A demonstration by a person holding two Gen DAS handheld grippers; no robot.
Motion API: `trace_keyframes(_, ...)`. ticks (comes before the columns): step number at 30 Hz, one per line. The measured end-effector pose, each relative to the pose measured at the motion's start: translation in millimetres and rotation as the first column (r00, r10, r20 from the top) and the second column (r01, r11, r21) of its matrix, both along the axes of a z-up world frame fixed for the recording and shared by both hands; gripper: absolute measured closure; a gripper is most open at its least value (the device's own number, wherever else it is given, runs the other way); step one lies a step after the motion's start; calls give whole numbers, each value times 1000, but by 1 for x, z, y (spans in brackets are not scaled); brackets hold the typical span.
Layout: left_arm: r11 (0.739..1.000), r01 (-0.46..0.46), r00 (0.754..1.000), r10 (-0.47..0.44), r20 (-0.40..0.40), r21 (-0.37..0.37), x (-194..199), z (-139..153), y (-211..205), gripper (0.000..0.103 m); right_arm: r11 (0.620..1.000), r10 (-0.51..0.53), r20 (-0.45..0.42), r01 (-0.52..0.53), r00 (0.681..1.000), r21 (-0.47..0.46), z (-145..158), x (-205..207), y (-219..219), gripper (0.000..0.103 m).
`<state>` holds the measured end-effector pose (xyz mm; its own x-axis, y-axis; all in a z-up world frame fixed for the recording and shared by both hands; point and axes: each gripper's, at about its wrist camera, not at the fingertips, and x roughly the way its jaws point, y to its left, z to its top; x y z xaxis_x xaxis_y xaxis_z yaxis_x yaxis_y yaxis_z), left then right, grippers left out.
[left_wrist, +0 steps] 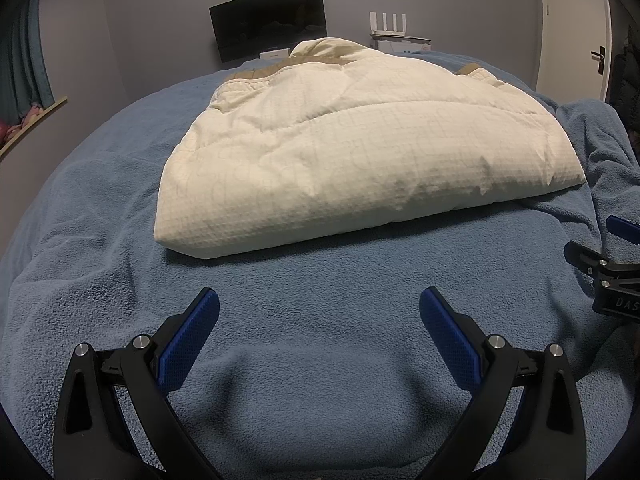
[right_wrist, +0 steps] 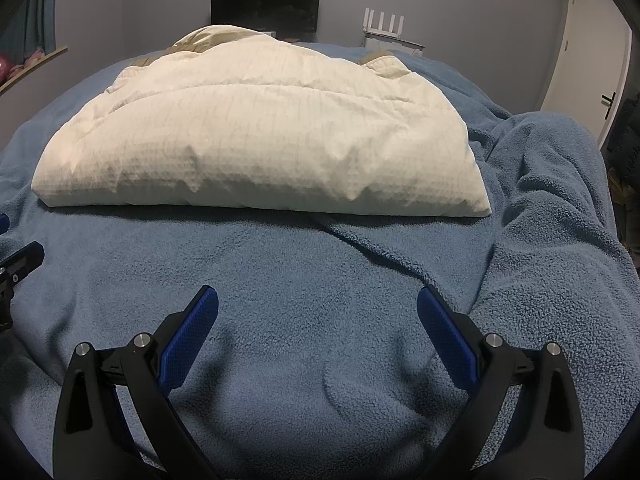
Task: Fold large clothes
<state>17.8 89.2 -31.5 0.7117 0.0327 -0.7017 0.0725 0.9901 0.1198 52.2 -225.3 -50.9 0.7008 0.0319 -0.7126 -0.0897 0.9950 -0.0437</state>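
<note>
Fingers (left_wrist: 200, 332) of the left gripper (left_wrist: 319, 304) are standing wide apart in the left wrist view, holding nothing and hovering over the blue blanket (left_wrist: 320, 360). At twelve o'clock the cream padded jacket (left_wrist: 352, 152) is lying folded on the bed; the right gripper (left_wrist: 608, 280) is peeking in at three o'clock. In the right wrist view, the right gripper (right_wrist: 318, 304) is likewise gaping wide and empty, with the jacket (right_wrist: 264, 136) at eleven o'clock. As a judgement, the puffy filling is likely pushing back, so the fold may spring open, and a pinch on the loose blanket would drag the bundle askew.
</note>
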Motion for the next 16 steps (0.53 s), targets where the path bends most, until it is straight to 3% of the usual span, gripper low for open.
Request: trace_keyframes(16,1000,14,999,-14,-35,-15,1,-4,6,7,1000,2,-10,-2,1000,-3,-3,0,-2,8)
